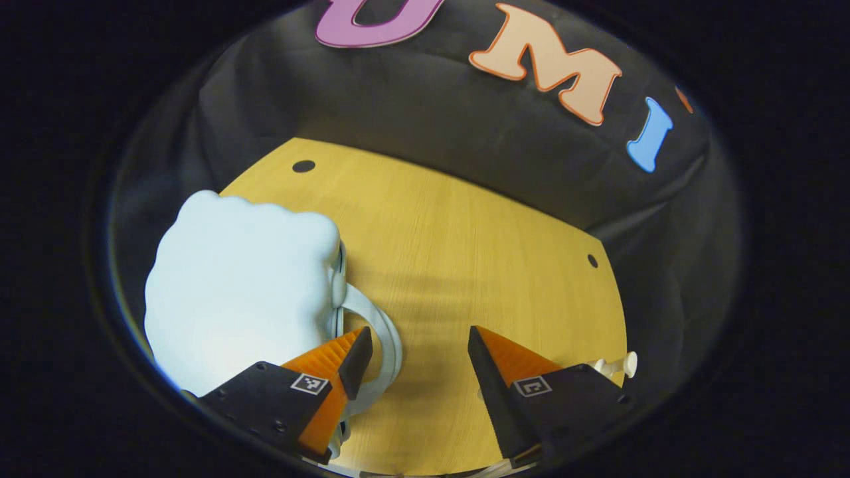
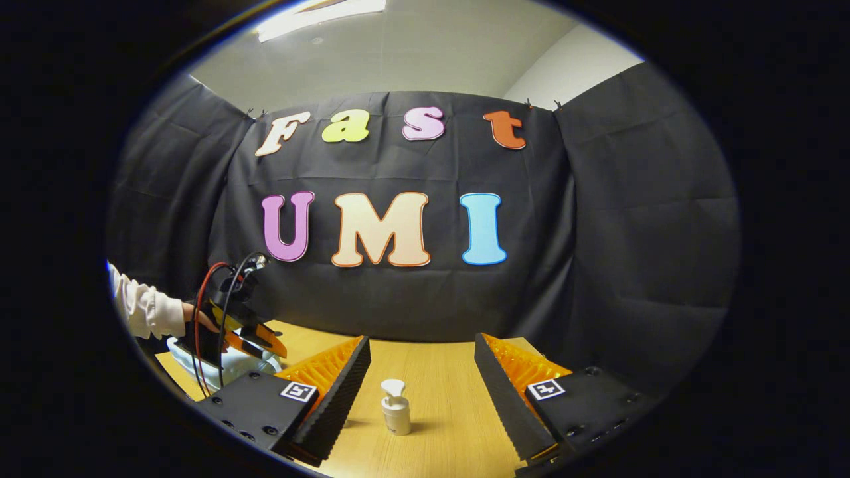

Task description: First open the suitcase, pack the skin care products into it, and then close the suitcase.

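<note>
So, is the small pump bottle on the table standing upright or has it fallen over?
Upright. In the right gripper view the pump bottle stands on its base on the wooden table, pump head on top, between the open right gripper fingers but farther off.

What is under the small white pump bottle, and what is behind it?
The small white pump bottle stands upright on the yellow wooden table. Behind it is bare tabletop, then the black cloth wall. The bottle's base covers the spot right beneath it.

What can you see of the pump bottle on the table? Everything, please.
The pump bottle is small, whitish and looks plastic, with a short round body and a pump head on top. It stands upright on the wooden table, ahead of the right gripper and between its open fingers, untouched. In the left gripper view it peeks out at the table's edge.
</note>
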Tool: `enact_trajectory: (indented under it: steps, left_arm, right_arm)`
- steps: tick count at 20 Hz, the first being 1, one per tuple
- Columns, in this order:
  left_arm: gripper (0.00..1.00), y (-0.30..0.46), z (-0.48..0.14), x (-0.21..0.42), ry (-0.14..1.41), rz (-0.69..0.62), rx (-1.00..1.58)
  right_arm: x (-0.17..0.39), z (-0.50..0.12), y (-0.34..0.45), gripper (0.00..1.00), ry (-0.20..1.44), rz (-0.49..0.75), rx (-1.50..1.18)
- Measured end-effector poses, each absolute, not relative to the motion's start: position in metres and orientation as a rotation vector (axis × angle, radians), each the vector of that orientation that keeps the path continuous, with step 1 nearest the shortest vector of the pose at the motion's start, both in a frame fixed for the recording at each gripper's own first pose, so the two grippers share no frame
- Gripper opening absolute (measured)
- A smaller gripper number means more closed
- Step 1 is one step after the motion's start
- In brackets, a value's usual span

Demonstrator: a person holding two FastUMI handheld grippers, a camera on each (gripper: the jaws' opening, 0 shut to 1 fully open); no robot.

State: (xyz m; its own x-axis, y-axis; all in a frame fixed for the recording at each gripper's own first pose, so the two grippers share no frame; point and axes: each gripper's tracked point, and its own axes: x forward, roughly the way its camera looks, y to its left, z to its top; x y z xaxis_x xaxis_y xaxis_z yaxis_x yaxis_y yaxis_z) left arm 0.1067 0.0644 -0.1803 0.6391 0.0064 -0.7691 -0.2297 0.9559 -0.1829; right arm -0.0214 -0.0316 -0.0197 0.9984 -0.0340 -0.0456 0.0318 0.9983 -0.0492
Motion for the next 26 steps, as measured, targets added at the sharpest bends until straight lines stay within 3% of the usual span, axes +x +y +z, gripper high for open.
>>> enact_trajectory:
  steps: [8, 10, 15, 18, 26]
  left_arm:
    - [0.82, 0.076, -0.228, 0.106, 1.098, 0.227, -0.253]
    - [0.68, 0.079, -0.235, 0.107, 1.126, 0.234, -0.244]
    - [0.51, 0.091, -0.249, 0.106, 1.172, 0.265, -0.196]
    - [0.30, 0.094, -0.255, 0.109, 1.189, 0.270, -0.181]
    - [0.30, 0.093, -0.279, 0.111, 1.249, 0.267, -0.158]
  right_arm:
    - [-0.024, -0.023, -0.051, 0.99, 0.050, -0.057, -0.019]
    - [-0.025, -0.024, -0.055, 0.99, 0.049, -0.065, -0.020]
    - [-0.027, -0.024, -0.063, 0.99, 0.050, -0.081, -0.028]
    - [-0.027, -0.025, -0.063, 0.99, 0.052, -0.086, -0.037]
    - [-0.031, -0.028, -0.064, 0.99, 0.067, -0.092, -0.076]
